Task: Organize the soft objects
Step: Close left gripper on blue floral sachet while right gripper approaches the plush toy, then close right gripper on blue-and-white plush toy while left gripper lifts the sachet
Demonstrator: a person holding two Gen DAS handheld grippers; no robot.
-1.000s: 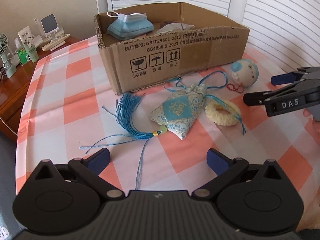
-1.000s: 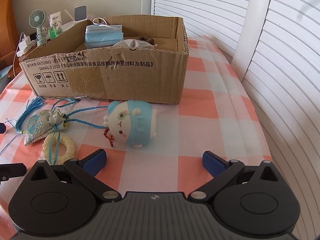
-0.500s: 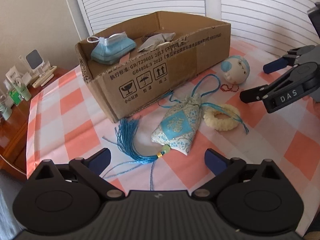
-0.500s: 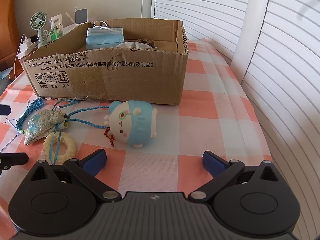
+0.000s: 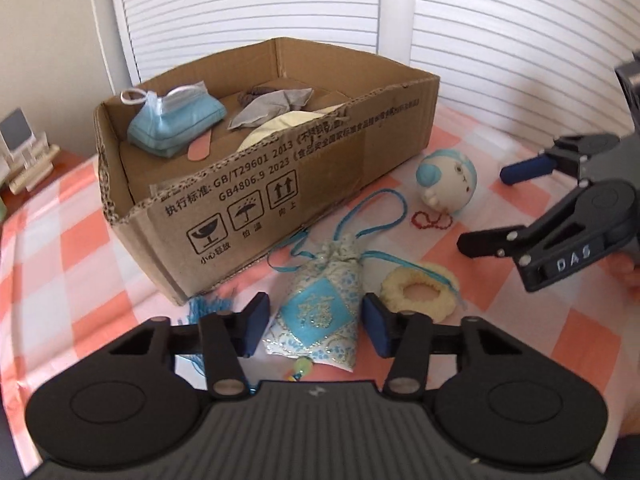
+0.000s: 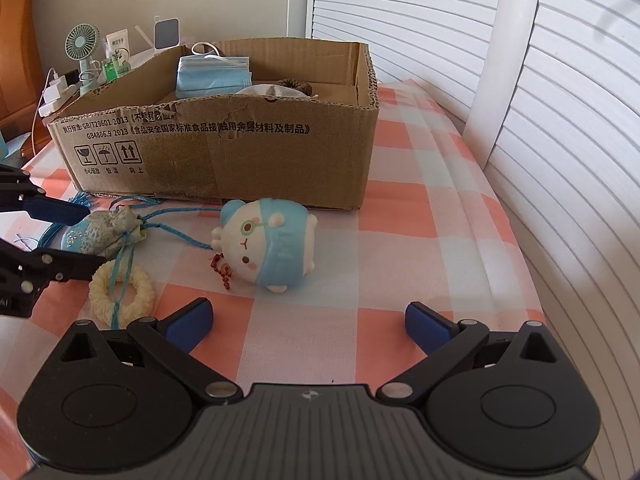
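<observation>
Lying just in front of the cardboard box (image 5: 280,184) on the checked surface (image 5: 80,248): a blue-and-white sachet (image 5: 320,312), puckered neck pointing toward the box, blue cord looping up toward the box wall. Left claw (image 5: 312,330) closing around the sachet, one blue pad on either side of its lower half, small gaps seeming to remain on both sides, so not yet pressing. Peeking out beside the left pad, near the box corner: a blue tassel (image 5: 208,304).

Resting just to the right of the sachet: a cream fuzzy ring (image 5: 418,290), a strand of blue cord crossing over it. Farther right of the box's front wall, well clear of the sachet: a round blue-and-white plush toy (image 6: 268,248), lying on its side with a red bead string (image 6: 222,270) trailing toward the ring.

Right claw (image 6: 308,322) hanging wide open near the plush toy, nothing between its pads.

Sitting inside the box: a stack of blue face masks (image 5: 176,124) at the left end, a grey cloth pouch (image 5: 268,106) beside it, something pale underneath. Standing behind the box at its left end: a small green fan (image 6: 82,54).
</observation>
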